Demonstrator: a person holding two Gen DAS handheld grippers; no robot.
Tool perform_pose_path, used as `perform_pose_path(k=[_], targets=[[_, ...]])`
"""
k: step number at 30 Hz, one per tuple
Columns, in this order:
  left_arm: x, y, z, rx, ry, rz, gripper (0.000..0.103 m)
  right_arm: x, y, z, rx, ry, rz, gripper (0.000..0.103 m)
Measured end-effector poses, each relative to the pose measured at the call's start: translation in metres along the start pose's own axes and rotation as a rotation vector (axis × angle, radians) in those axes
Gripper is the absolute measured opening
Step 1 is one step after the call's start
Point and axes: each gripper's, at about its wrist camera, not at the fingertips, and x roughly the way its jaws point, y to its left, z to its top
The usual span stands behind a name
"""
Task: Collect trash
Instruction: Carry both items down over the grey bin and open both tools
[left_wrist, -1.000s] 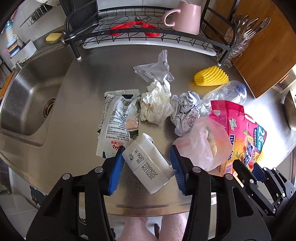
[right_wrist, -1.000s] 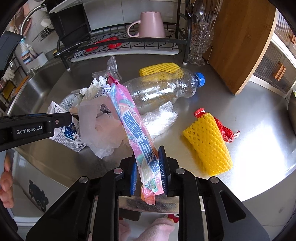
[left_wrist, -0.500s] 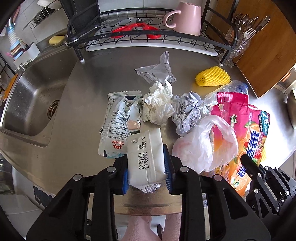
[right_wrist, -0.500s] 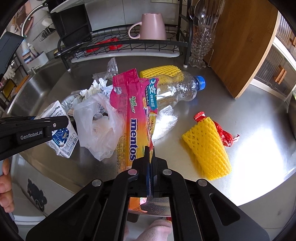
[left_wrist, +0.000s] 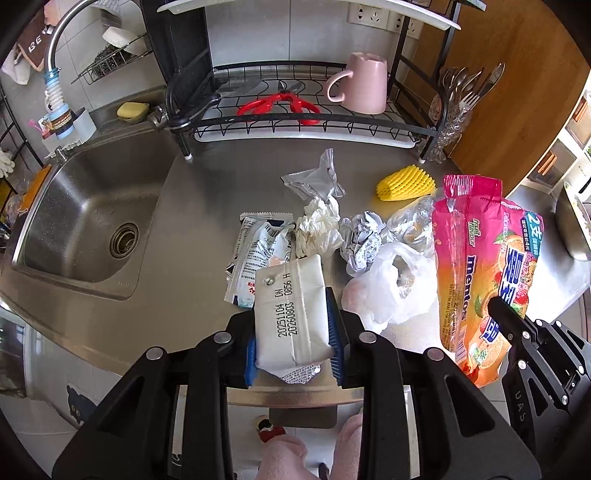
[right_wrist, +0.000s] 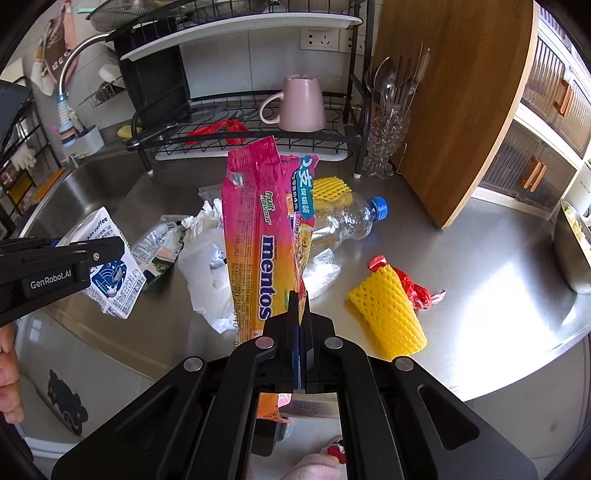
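A white drink carton (left_wrist: 291, 314) is clamped between the blue pads of the left gripper (left_wrist: 293, 338) and held up off the steel counter (left_wrist: 192, 229); the date code "20251104 DN 20260803 0856 H" can be read on the side facing the left wrist camera, and in the right wrist view "coffee" is printed on another face. Over on the other side, the right gripper (right_wrist: 300, 314) is squeezed fully together on the lower edge of a pink-and-orange candy bag (right_wrist: 258, 229), which is lifted so it stands up in front of the lens, with "mentos" and "fruit flavour" easy to read plus a blue patch of Chinese text with a big "2". "GenRobot.AI" is stamped on the left tool's body as seen from the right. Still lying on the counter just past the carton: a flattened silver-white pouch (left_wrist: 258, 254) covered in small print, a crumpled white tissue (left_wrist: 317, 229), a foil wad (left_wrist: 364, 236), a thin white plastic bag (left_wrist: 391, 288), and a torn silver wrapper (left_wrist: 317, 177). A clear bottle (right_wrist: 343, 221) with a blue cap is lying on its side behind the candy bag, a yellow foam net (right_wrist: 388, 314) sits touching a red wrapper (right_wrist: 417, 288) off to the right, and a second yellow net (left_wrist: 404, 182) is farther back. An upturned pink mug (left_wrist: 364, 86) and red scissors (left_wrist: 280, 105) are left in the dish rack (left_wrist: 306, 129), with the sink (left_wrist: 88, 221) to the left.
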Motion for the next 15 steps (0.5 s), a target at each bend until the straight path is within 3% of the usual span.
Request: perform_pose_path(k=[7,15], targets=[[-0.032,0.015,-0.038,0.042,-0.021,-0.015,0.028,-0.037,0.018,-0.02,-0.022,-0.022,0.035,0.002],[-0.041,0.029,-0.106,0.105,0.022,-0.067,0.028,-0.053,0.029,-0.077,0.012,0.069,0.073,0.002]])
